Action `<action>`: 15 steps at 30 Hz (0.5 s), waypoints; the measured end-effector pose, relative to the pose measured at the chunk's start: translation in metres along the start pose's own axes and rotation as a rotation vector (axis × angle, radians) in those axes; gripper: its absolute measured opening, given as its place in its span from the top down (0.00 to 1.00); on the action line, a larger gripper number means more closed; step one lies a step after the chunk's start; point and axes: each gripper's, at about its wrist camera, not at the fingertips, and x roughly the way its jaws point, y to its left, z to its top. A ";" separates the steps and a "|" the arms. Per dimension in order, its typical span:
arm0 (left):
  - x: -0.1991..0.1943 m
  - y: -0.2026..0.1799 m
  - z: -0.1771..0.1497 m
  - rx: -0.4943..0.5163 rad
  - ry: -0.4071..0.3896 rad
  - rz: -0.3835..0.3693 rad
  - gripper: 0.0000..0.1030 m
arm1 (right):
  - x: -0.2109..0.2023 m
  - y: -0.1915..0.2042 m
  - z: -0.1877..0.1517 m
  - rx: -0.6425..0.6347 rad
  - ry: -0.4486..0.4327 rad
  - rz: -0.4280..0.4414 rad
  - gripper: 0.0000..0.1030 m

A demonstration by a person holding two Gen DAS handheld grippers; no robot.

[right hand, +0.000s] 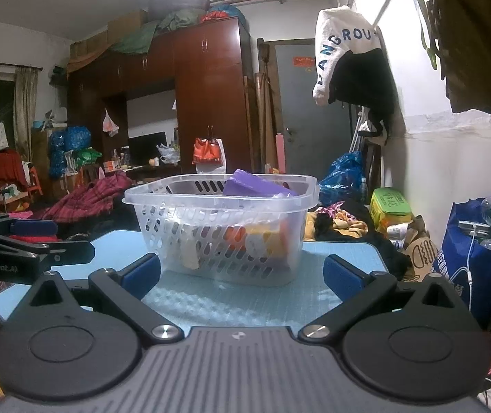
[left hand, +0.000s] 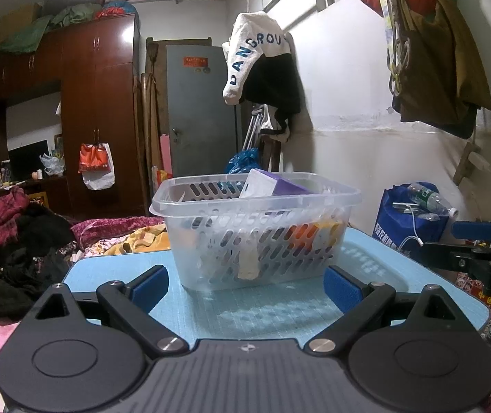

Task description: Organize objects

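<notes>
A clear plastic basket (left hand: 211, 203) with slotted walls stands on a light blue table (left hand: 107, 268). Inside it a purple box (left hand: 280, 186) leans against the rim, with orange and yellow items lower down behind the slots. My left gripper (left hand: 247, 284) is open just in front of the basket, nothing between its blue pads. In the right wrist view the same basket (right hand: 163, 203) with the purple box (right hand: 252, 186) sits ahead of my right gripper (right hand: 242, 275), which is also open and holds nothing. Each gripper shows at the edge of the other's view.
A bed piled with clothes (left hand: 21, 234) lies left of the table. A blue bag with plastic bottles (right hand: 479, 247) stands at the right by the white wall. A green-lidded tub (right hand: 390, 206) and a paper bag sit beyond the table. Wardrobes and a grey door are far behind.
</notes>
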 end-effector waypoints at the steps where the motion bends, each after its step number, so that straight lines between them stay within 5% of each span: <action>1: 0.000 0.000 0.000 0.000 0.000 -0.001 0.05 | 0.000 0.000 0.000 0.000 -0.001 0.000 0.00; 15: 0.004 0.003 -0.001 -0.019 0.003 -0.015 0.05 | 0.000 0.000 0.001 -0.005 0.002 -0.004 0.00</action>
